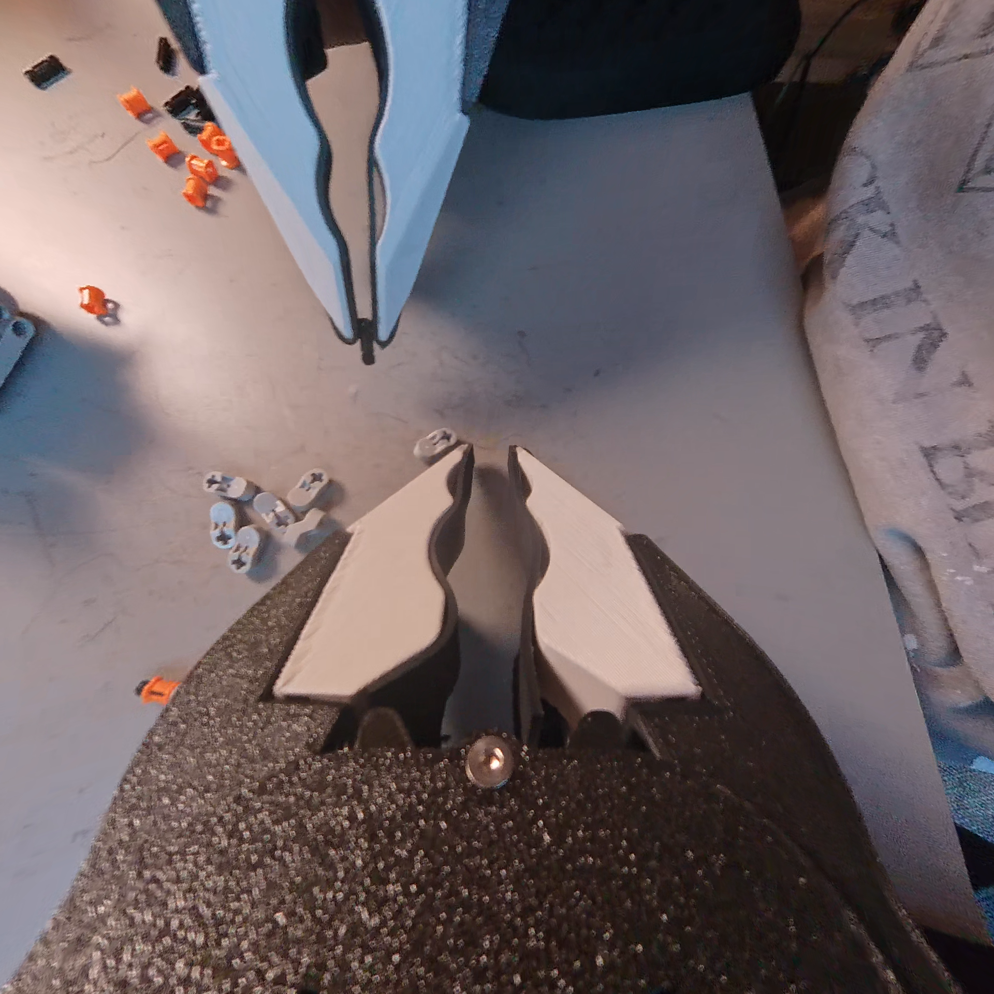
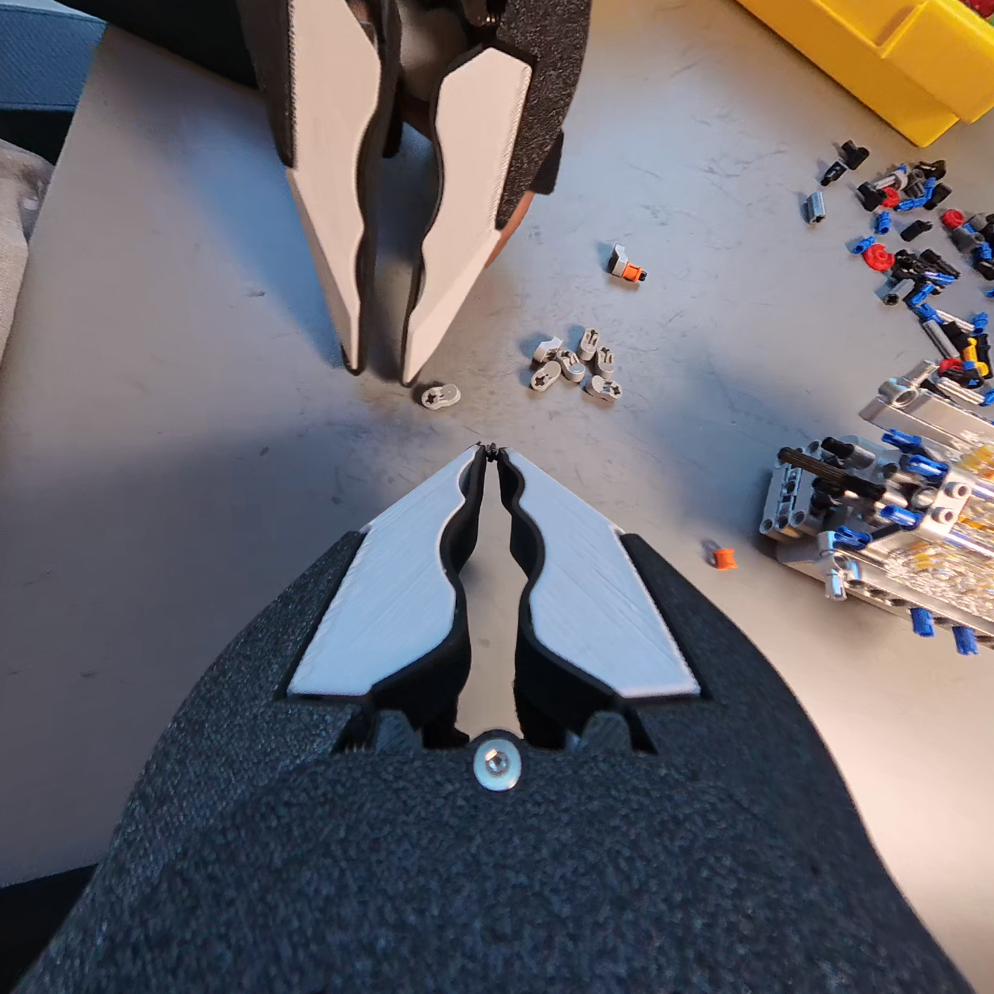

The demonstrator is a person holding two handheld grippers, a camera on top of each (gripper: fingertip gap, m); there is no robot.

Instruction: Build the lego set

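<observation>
Keep your right gripper pinching its black pin; left gripper, slightly spread, sits with the grey connector at its 11 o'clock on the worktop.

Warm light is pooling across the table, shadows are falling, and wide-angle distortion is bending the blurred edges.

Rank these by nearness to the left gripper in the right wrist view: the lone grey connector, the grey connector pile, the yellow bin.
1. Lone grey connector, beside the left gripper tips.
2. Grey connector pile, farther right.
3. Yellow bin, top right corner.
</observation>
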